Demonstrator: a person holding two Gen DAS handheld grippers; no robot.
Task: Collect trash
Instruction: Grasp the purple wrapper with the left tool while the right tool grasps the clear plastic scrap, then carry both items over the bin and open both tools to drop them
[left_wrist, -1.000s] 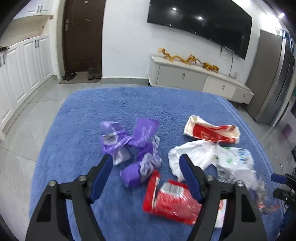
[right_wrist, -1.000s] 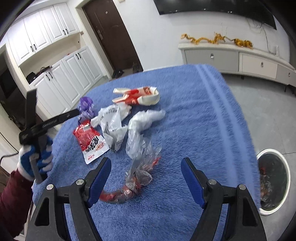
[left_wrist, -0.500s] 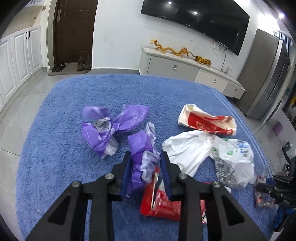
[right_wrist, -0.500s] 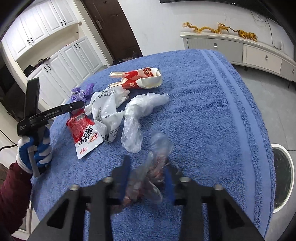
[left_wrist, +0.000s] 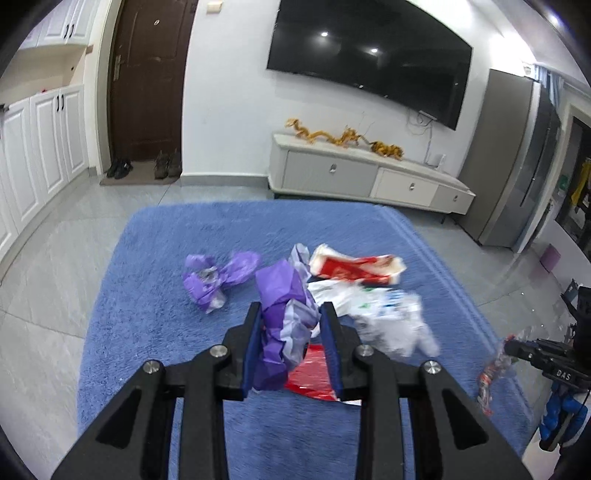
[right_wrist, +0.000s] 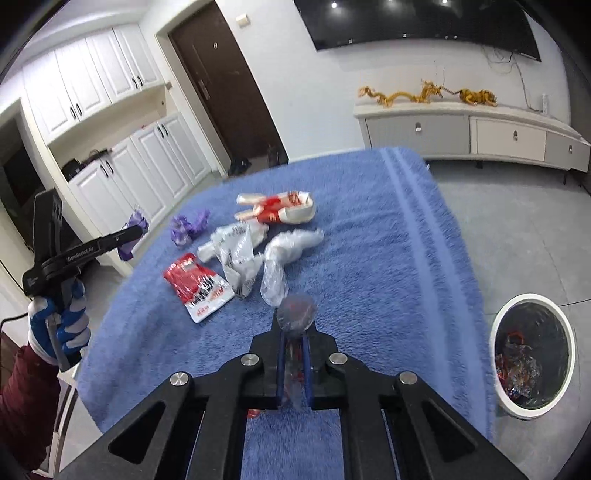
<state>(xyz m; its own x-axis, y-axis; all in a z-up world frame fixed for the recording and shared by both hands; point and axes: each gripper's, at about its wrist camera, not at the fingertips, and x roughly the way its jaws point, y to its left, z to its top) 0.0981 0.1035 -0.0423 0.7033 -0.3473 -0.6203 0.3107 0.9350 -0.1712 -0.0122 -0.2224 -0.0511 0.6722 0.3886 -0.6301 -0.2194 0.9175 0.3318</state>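
My left gripper is shut on a crumpled purple wrapper and holds it above the blue cloth; from the right wrist view it shows at the left. My right gripper is shut on a clear plastic wrapper with red print, lifted off the cloth. On the cloth lie another purple wrapper, a red-and-white carton, a white printed bag, a clear bag and a red snack packet.
A white bin with a dark liner and some trash stands on the floor to the right of the cloth-covered table. White cabinets and a brown door are behind. A TV console lines the far wall.
Both grippers went from open to shut on their wrappers. Since then both have lifted them off the cloth.
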